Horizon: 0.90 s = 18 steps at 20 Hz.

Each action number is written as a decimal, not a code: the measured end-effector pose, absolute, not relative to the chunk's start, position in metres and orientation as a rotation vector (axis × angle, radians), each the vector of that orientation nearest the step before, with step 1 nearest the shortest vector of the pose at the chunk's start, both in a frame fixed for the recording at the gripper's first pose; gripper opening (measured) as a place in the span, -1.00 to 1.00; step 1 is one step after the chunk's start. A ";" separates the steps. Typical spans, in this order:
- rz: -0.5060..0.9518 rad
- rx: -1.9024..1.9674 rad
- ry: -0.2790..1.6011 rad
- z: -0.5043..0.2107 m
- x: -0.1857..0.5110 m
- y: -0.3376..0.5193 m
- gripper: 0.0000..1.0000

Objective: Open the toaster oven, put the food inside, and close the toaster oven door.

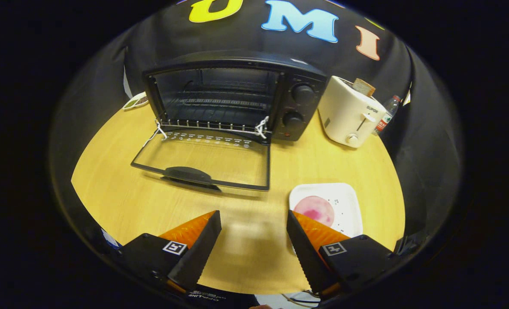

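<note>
The gripper (253, 234) is seen nearest, its two fingers spread wide apart above the wooden table (246, 206), with nothing held between them. The table is round-edged and pale, and bare wood is seen between the fingers. Beyond them, a black toaster oven (237, 96) is placed toward the far side of the table, with its glass door (203, 161) folded fully down and lying flat toward the fingers, handle outermost. A wire rack (220, 103) is seen inside the open cavity, and white string is tied at both front corners of the opening. Two knobs are set on the oven's right panel. A white toaster (351, 113) is placed just right of the oven, with a slice of bread (364, 87) standing in its slot. A white plate (336, 201) is set just ahead of the right finger, and on it lies the food (316, 209), a round pink slice partly hidden by that fingertip. A plastic bottle (386, 113) is seen behind the toaster
</note>
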<state>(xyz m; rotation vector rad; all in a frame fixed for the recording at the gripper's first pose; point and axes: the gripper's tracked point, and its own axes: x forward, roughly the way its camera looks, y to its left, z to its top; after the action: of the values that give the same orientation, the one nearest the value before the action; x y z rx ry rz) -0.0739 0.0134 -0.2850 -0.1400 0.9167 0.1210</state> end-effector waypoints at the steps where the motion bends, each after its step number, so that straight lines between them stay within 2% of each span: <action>1: 0.116 -0.136 0.924 -0.282 -0.076 0.000 0.96; 8: 0.093 -0.065 0.989 -0.281 -0.068 -0.083 0.96; 18: 0.299 -0.058 1.130 -0.307 -0.074 -0.155 0.92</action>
<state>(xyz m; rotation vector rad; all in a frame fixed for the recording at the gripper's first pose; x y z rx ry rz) -0.0745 -0.1545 -0.3073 -0.0583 1.1303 0.2988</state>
